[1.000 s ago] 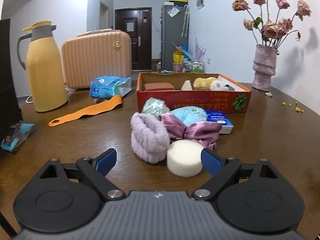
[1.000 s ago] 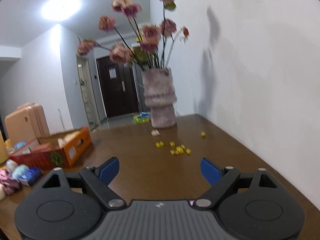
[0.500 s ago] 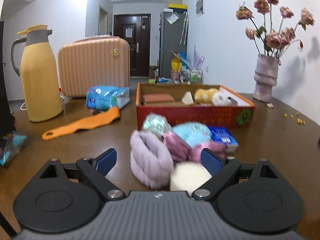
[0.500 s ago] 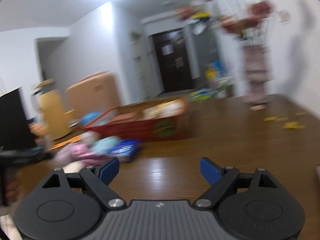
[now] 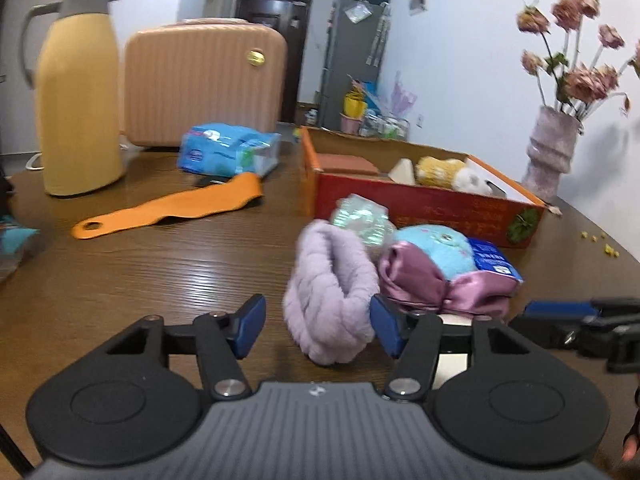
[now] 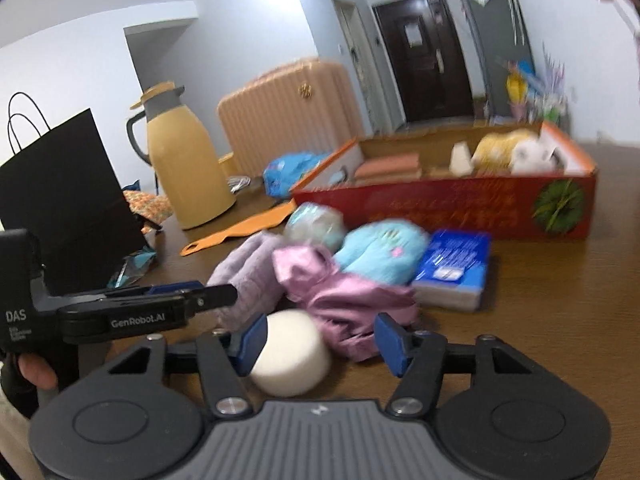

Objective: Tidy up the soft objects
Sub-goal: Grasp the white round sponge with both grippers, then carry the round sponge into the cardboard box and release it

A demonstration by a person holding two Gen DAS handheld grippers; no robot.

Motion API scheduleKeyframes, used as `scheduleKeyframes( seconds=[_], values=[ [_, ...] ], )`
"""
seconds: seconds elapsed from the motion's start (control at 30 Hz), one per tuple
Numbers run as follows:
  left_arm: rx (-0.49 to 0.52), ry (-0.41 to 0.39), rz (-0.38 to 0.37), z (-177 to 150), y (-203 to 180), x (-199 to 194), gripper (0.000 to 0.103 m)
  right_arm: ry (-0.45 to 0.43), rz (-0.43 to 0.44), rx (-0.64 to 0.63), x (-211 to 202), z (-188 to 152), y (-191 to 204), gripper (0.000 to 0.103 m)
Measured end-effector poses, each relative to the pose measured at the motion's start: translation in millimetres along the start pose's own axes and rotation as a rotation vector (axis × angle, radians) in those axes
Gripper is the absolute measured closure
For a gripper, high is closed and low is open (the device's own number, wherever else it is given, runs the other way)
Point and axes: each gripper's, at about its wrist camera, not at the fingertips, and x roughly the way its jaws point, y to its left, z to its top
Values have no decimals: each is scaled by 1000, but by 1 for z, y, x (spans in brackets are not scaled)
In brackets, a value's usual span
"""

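A fluffy lilac headband (image 5: 332, 292) lies between the open jaws of my left gripper (image 5: 318, 326). Behind it sit a pink satin scrunchie (image 5: 436, 288), a blue plush toy (image 5: 436, 246), a blue tissue pack (image 5: 494, 260) and a shiny wrapped ball (image 5: 362, 218). My right gripper (image 6: 324, 344) is open, its jaws around a white round sponge (image 6: 290, 354), with the scrunchie (image 6: 344, 300) just behind. The left gripper (image 6: 192, 300) shows at the left of the right wrist view. A red cardboard box (image 5: 424, 204) holds several soft items.
A yellow thermos jug (image 5: 78, 88), a pink ribbed case (image 5: 204, 84), a blue wipes pack (image 5: 228, 150) and an orange strap (image 5: 168, 210) stand left on the wooden table. A vase of dried flowers (image 5: 550, 152) is far right. A black paper bag (image 6: 60, 200) stands left.
My right gripper swung left from the vase to the soft pile and now straddles the white sponge. My left gripper shifted left and forward around the lilac headband.
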Motion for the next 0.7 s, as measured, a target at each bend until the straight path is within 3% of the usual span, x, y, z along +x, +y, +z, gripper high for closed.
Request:
scheduleKeyframes(
  seconds=[0.03, 0.2, 0.3, 0.43, 0.7],
  values=[
    [-9, -11, -3, -1, 2, -6, 31, 14, 4, 4, 8, 0, 4, 46],
    [-110, 46, -101, -16, -3, -16, 30, 32, -76, 38, 34, -5, 10, 62],
    [-153, 65, -131, -22, -11, -10, 44, 24, -37, 75, 27, -12, 10, 80],
    [-216, 150, -298, -27, -23, -5, 79, 37, -22, 102, 7, -26, 14, 83],
    [-218, 216, -408, -55, -45, -53, 77, 33, -21, 182, -69, -63, 7, 79]
  ],
)
